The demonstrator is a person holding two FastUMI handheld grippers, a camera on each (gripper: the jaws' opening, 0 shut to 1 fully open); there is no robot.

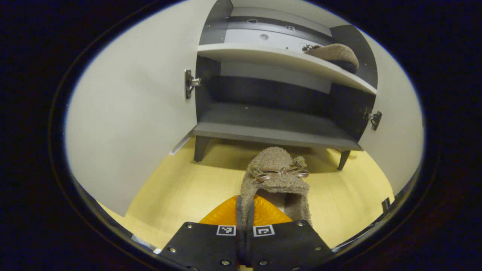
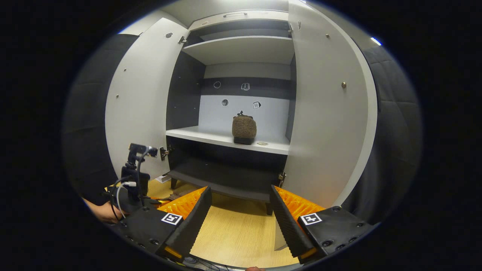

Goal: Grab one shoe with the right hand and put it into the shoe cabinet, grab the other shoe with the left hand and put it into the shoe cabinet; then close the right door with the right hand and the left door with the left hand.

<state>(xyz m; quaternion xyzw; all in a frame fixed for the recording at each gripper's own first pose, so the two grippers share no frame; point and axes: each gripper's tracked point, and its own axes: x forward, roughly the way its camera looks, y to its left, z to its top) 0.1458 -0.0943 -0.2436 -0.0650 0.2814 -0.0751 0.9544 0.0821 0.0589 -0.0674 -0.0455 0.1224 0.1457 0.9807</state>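
— What is the room like?
— A pale yellow wood-grain floor (image 1: pixel 180 188) with dark padded booth wall (image 2: pixel 391 124) either side. The shoe cabinet (image 1: pixel 271 128) stands on short legs, dark inside, with white shelves; the left door (image 1: pixel 128 113) and right door (image 2: pixel 327 113) are both swung wide open.

— Any writing?
— Small stickers on the cabinet's back panel (image 2: pixel 241 101), too small to read. Square black-and-white markers sit on the gripper bodies.

— And the shoes?
— Fuzzy brown slippers. One slipper on the shelf (image 2: pixel 244 130) rests on the white middle shelf (image 2: pixel 226 139), toward its right side. The other slipper (image 1: pixel 276 180), with a thin brown bow across its top, is on the floor in front of the cabinet's bottom shelf, toe pointing at the cabinet.

— The fingers?
— The left gripper (image 1: pixel 244 214) has its fingers pressed together on the slipper's heel rim. The right gripper (image 2: pixel 241 222) has its fingers spread apart, holding nothing, facing the cabinet above the floor.
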